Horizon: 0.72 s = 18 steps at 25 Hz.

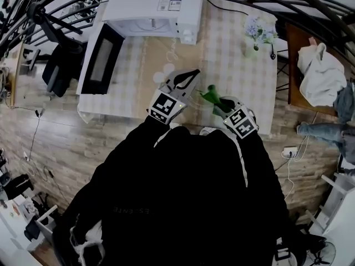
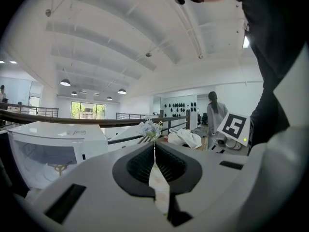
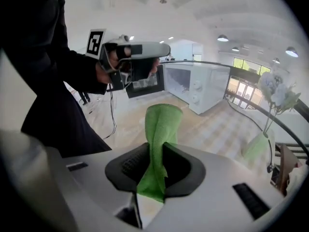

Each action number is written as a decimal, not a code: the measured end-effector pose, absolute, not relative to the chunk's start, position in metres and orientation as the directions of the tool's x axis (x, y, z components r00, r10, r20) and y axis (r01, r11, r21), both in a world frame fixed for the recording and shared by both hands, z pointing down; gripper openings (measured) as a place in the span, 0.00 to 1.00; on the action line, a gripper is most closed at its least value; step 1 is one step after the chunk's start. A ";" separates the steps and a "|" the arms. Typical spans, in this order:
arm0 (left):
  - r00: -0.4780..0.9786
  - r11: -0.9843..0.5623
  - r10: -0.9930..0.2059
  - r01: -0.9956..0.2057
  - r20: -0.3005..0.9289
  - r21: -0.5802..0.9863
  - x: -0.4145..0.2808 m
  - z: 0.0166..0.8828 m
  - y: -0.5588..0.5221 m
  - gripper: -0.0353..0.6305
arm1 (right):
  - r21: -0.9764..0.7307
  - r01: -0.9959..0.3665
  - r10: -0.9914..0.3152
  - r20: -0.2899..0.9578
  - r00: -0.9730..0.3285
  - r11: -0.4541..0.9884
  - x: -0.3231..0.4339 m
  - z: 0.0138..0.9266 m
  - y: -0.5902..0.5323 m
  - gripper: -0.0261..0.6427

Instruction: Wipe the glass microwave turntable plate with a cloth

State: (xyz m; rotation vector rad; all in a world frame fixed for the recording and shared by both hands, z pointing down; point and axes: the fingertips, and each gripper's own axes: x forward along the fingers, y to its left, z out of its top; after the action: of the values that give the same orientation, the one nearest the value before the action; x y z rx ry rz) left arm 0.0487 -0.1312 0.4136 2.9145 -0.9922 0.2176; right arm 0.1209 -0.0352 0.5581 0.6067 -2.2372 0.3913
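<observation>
My right gripper (image 1: 222,106) (image 3: 158,148) is shut on a green cloth (image 1: 213,96) (image 3: 161,124), which stands up out of the jaws in a fold. My left gripper (image 1: 193,73) (image 2: 154,148) is held beside it over the checked table (image 1: 233,65), jaws closed to a thin slit with nothing visible between them. In the right gripper view the left gripper (image 3: 164,47) points right in a hand. Pale round glints (image 1: 163,73) sit on the table left of the left gripper. I cannot tell whether they belong to the glass plate.
A white microwave (image 1: 155,4) (image 3: 193,86) (image 2: 48,149) stands at the table's far side, its dark door (image 1: 102,60) swung open to the left. A vase of pale flowers (image 1: 258,32) (image 3: 270,91) is at the far right. A chair with a white bag (image 1: 319,73) stands right of the table.
</observation>
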 end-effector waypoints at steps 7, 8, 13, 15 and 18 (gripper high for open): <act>0.786 -0.792 -0.606 -0.611 0.127 0.003 0.040 0.392 -0.126 0.09 | -0.147 -0.623 -0.441 0.584 -0.682 0.769 0.113 0.484 -0.067 0.18; 0.786 -0.791 -0.606 -0.611 0.124 0.008 0.039 0.389 -0.125 0.09 | -0.135 -0.636 -0.474 0.555 -0.683 0.759 0.113 0.472 -0.072 0.18; 0.795 -0.797 -0.597 -0.603 0.104 0.030 0.037 0.371 -0.119 0.09 | -0.063 -0.691 -0.621 0.387 -0.682 0.720 0.114 0.412 -0.089 0.18; 0.800 -0.801 -0.593 -0.598 0.092 0.029 0.037 0.363 -0.115 0.09 | -0.029 -0.700 -0.661 0.306 -0.685 0.713 0.115 0.391 -0.090 0.18; 0.805 -0.806 -0.588 -0.591 0.076 0.030 0.038 0.354 -0.110 0.09 | 0.016 -0.711 -0.702 0.175 -0.691 0.703 0.113 0.362 -0.089 0.18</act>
State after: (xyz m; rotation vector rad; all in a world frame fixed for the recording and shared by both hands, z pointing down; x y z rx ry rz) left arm 0.0384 -0.1101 0.3541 2.9354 -0.9589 0.0972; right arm 0.1127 -0.0885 0.3618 1.1461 -2.7418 0.0797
